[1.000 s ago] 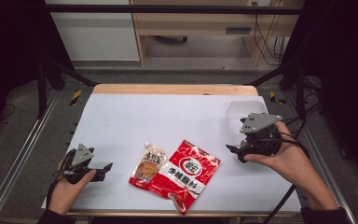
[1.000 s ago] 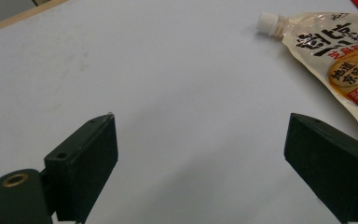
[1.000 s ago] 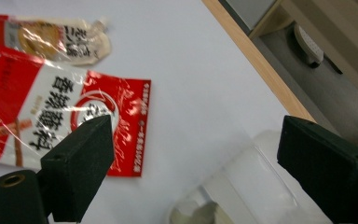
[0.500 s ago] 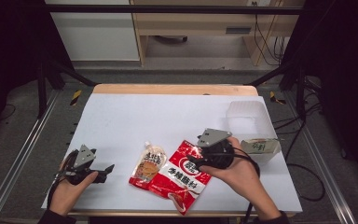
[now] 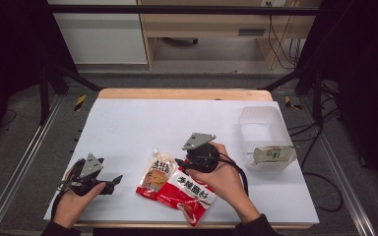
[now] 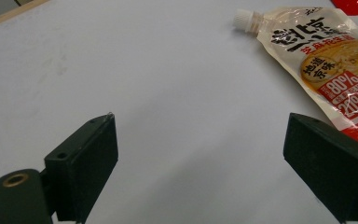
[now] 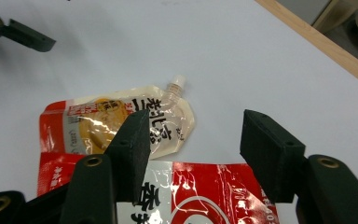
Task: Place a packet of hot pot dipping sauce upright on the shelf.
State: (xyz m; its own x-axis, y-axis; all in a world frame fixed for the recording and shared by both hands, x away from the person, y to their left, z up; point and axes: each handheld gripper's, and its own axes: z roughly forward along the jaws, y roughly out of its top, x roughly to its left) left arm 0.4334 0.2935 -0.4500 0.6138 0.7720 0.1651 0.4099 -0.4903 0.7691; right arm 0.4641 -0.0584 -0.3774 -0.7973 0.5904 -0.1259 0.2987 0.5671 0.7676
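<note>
Swinging in from the right, the right gripper [image 5: 181, 162] now hovers wide open above the red packet [image 5: 189, 194] at lower centre; beside it, the spouted pouch [image 5: 153, 173]. Lower left, the left gripper [image 5: 116, 180] gapes wide. Farther right, a clear tub [image 5: 262, 120].

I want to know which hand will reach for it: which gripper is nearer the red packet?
Right. The right gripper hangs open directly above the red packet's upper edge. The left gripper, also open, sits apart near the table's left edge, with the spouted pouch between.
</note>
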